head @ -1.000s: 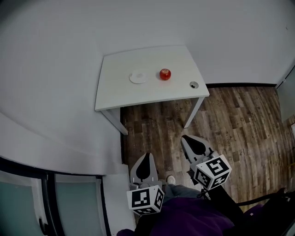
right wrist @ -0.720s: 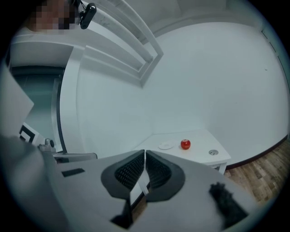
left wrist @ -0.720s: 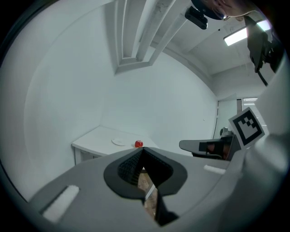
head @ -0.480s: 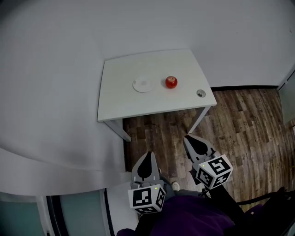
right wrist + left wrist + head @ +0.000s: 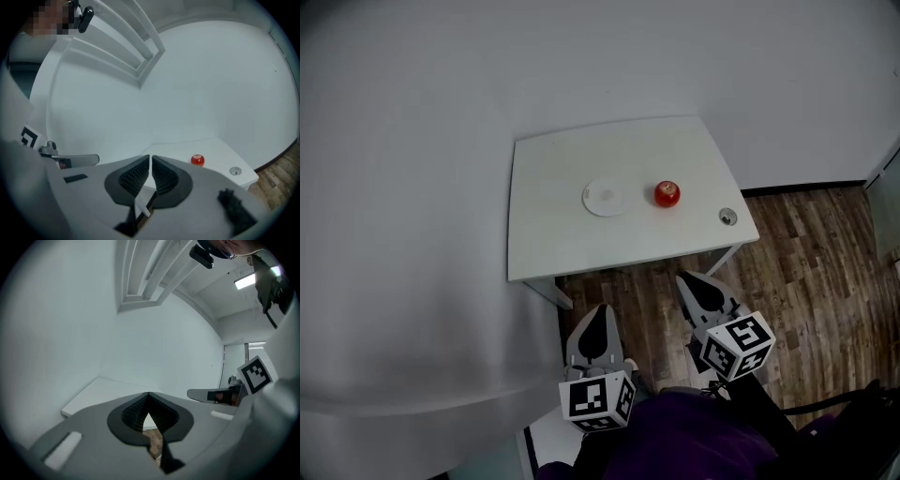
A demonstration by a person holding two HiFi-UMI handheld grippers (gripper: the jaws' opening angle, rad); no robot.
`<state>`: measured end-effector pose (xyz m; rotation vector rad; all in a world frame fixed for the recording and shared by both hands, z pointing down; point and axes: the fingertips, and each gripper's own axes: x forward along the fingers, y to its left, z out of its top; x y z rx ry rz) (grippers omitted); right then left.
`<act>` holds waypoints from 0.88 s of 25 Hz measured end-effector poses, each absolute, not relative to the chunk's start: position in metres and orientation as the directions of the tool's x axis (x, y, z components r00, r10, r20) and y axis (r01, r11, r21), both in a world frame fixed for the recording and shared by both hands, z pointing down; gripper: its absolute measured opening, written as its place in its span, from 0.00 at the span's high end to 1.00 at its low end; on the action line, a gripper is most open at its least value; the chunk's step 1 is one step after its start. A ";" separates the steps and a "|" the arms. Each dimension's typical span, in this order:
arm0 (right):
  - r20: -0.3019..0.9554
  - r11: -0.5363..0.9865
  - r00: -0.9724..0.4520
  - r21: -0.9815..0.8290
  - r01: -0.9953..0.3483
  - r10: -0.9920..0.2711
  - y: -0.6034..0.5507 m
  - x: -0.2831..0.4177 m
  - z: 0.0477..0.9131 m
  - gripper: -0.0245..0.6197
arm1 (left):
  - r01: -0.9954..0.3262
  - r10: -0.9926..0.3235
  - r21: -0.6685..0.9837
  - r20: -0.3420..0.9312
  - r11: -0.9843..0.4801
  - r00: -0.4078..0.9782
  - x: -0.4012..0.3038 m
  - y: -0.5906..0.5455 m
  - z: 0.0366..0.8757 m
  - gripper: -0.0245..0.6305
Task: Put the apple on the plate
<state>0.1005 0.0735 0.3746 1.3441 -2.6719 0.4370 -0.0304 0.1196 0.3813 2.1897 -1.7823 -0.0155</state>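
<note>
Colour-wise it's plain: the table (image 5: 581, 244) is flat white and so is the plate (image 5: 605, 198) on it, so only the apple (image 5: 667, 194) pops, bright red with a pale glint. Under the table the floor (image 5: 806, 244) is streaky dark brown wood planks. Both the left gripper (image 5: 600, 309) and right gripper (image 5: 682, 278) are light grey with black ribbed pads (image 5: 136, 412), their cubes (image 5: 596, 400) white with black square markers, and the wall (image 5: 441, 112) behind the table is pale grey

We look steeply down from the head on the distant white table (image 5: 562, 234). Both gripper views face it almost level; the right also shares the apple (image 5: 667, 194).
</note>
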 end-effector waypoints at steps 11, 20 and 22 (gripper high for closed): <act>0.263 0.564 -0.596 -0.193 -0.803 -0.758 0.032 0.064 0.387 0.94 | -0.943 -0.944 0.282 0.222 -0.178 0.244 -0.061 0.075 0.399 0.95; 0.264 0.605 -0.636 -0.198 -0.771 -0.725 -0.011 0.046 0.397 0.94 | -0.951 -0.944 0.274 0.252 -0.142 0.213 -0.078 0.038 0.412 0.95; 0.261 0.611 -0.643 -0.200 -0.766 -0.720 -0.026 0.049 0.395 0.94 | -0.954 -0.946 0.268 0.253 -0.135 0.204 -0.077 0.025 0.410 0.95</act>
